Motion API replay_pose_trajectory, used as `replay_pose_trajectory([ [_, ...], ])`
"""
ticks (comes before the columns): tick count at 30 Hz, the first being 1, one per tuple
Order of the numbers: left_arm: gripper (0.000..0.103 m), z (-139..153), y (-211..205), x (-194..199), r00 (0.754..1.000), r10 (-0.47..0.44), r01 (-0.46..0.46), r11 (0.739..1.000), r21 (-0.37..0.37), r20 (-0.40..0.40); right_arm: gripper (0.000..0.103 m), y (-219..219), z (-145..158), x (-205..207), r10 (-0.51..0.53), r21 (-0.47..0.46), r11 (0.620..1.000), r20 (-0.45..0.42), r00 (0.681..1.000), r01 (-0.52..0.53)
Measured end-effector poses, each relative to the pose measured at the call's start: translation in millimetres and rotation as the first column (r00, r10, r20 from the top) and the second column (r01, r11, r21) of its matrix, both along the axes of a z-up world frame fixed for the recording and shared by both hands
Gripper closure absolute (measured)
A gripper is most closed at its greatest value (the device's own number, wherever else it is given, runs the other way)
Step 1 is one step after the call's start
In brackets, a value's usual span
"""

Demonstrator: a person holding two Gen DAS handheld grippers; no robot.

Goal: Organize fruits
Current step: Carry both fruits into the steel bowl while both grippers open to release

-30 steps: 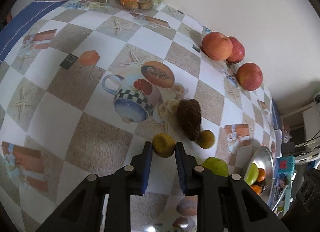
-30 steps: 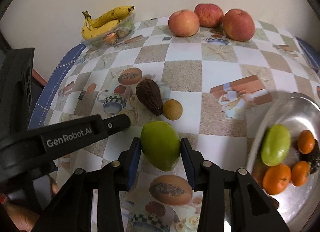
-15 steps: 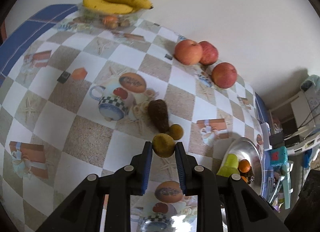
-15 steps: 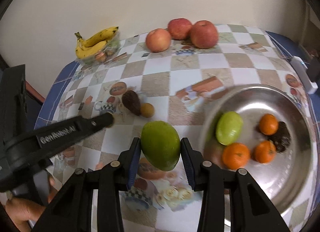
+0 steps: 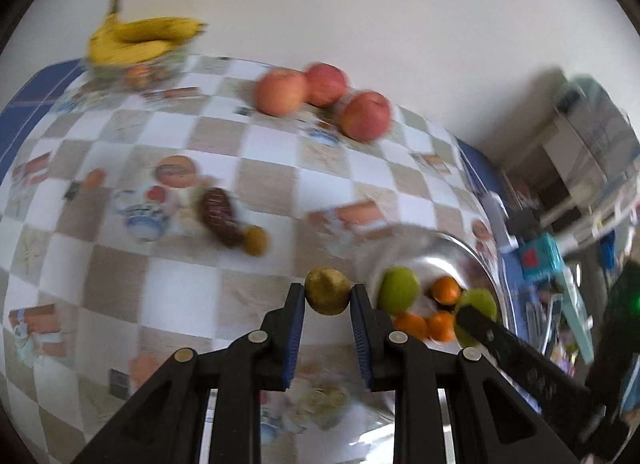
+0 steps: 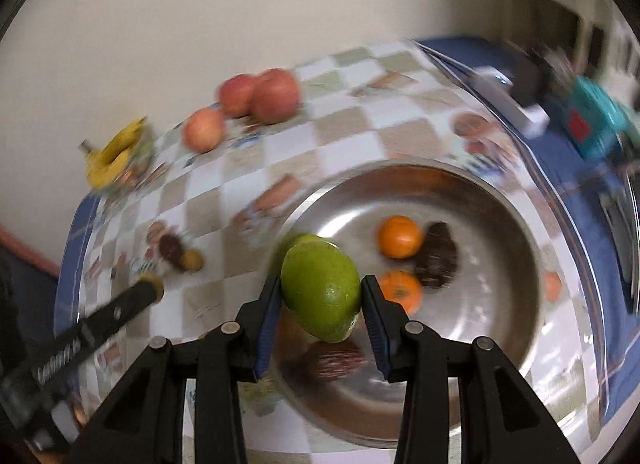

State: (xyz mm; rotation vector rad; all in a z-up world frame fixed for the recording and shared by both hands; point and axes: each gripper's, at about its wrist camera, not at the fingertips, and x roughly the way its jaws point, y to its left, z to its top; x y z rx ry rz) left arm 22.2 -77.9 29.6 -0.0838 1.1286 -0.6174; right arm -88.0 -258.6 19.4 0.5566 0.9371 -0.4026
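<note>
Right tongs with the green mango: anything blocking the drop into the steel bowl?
Nothing blocks the way. The right tongs hold the green mango above the steel bowl. Another green fruit and an orange lie close by in the bowl, so open floor is nearer its front.

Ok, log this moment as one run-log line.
left tongs: shut on small yellow-brown fruit | right tongs: shut on large green mango over round steel bowl
</note>
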Motion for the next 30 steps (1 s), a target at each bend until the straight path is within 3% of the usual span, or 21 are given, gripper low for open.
replay_pose_trajectory([
  [5,0.078,-1.4,-41.1,-29.0,0.988,-0.153,0.153,0.988,-0.008,0.0,0.061,-29.6,-7.7,-16.1,-0.096,0.037,0.995,-0.021,0.995,0.097],
  [12,0.078,-9.8,-89.6,-69.2,0.942,-0.333,0.33,0.941,0.076,0.039,0.061,-45.2,-7.6,-33.4,-0.139,0.052,0.989,-0.022,0.99,0.14],
  [20,0.078,-31.5,-110.0,-89.6,0.906,-0.423,0.424,0.901,0.096,-0.024,0.061,-46.6,-21.7,-42.1,-0.134,0.085,0.987,-0.067,0.989,0.139],
  [25,0.078,-44.6,-121.1,-102.4,0.884,-0.465,0.467,0.872,0.145,-0.052,0.061,-48.3,-38.6,-41.6,-0.134,0.091,0.985,-0.138,0.981,0.147],
  [30,0.078,-56.4,-122.6,-104.7,0.878,-0.47,0.479,0.863,0.164,-0.092,0.061,-48.6,-54.6,-39.4,-0.119,0.121,0.982,-0.185,0.975,0.143],
])
